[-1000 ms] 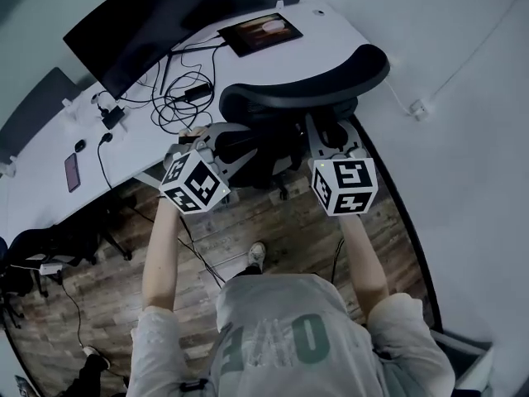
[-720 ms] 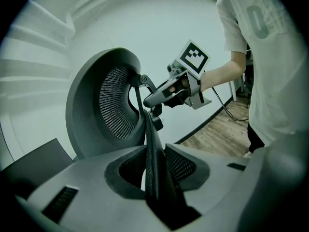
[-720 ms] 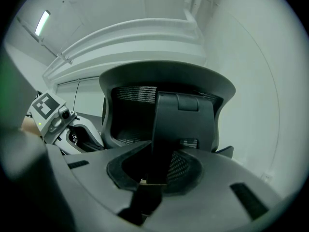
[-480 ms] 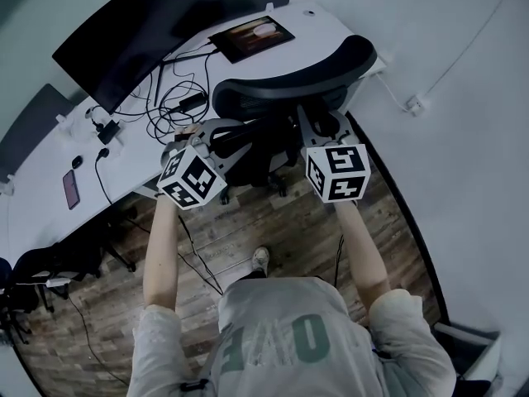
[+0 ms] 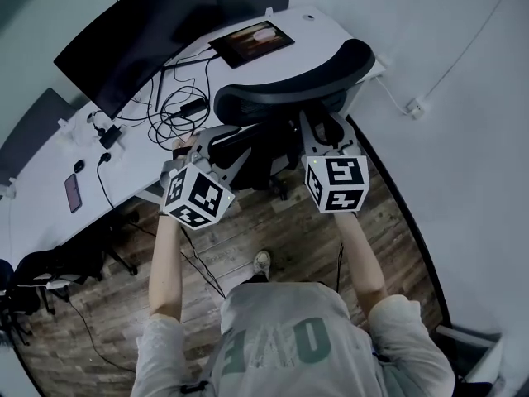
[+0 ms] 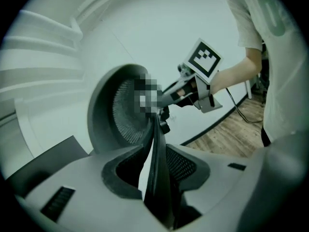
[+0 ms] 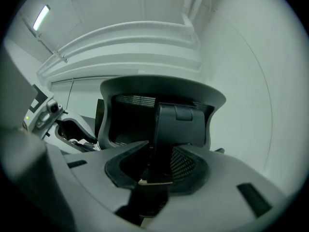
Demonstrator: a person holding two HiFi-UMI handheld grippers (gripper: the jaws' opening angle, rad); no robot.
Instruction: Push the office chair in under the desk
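The black office chair (image 5: 297,81) faces the white desk (image 5: 331,31), with its curved backrest toward me. My left gripper (image 5: 216,139) holds the backrest's left side. In the left gripper view (image 6: 157,178) a thin dark edge of the chair back (image 6: 120,115) is pinched between the jaws. My right gripper (image 5: 326,131) is at the back's right side. In the right gripper view (image 7: 157,173) the chair's dark back post (image 7: 176,124) stands between the jaws, touching both. These jaws have just been opening a little.
On the desk are a dark monitor (image 5: 140,31), a tablet (image 5: 252,35), tangled cables (image 5: 178,98) and a phone (image 5: 72,190). A white wall (image 5: 463,139) runs close on the right. Another dark chair (image 5: 41,255) stands on the wood floor (image 5: 273,230) at lower left.
The chair back has edged slightly nearer the desk. My left gripper has shifted a little while staying on the chair. The right gripper has kept its place.
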